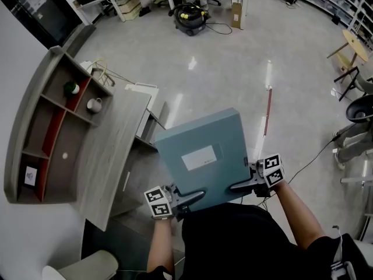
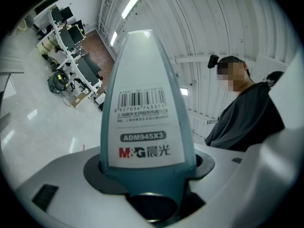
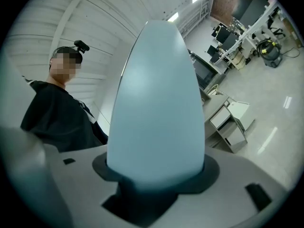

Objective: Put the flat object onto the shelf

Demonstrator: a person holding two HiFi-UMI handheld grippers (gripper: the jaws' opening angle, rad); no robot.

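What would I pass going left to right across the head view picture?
Shelf → wooden desk → left gripper → blue file box, held by both grippers → right gripper.

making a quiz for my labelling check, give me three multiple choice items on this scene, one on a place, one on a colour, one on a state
1. Where is the file box relative to the shelf?
A. inside a compartment
B. lying on top of it
C. apart from it, held up by both grippers

2. What colour is the file box?
A. blue-grey
B. red
C. yellow

3. How does the left gripper stand?
A. open and empty
B. shut on the file box
C. out of view

Answers: 1 C, the head view shows it between the left gripper and the right gripper; 2 A, its lid is blue-grey; 3 B, the left gripper view shows its spine wedged between the jaws.
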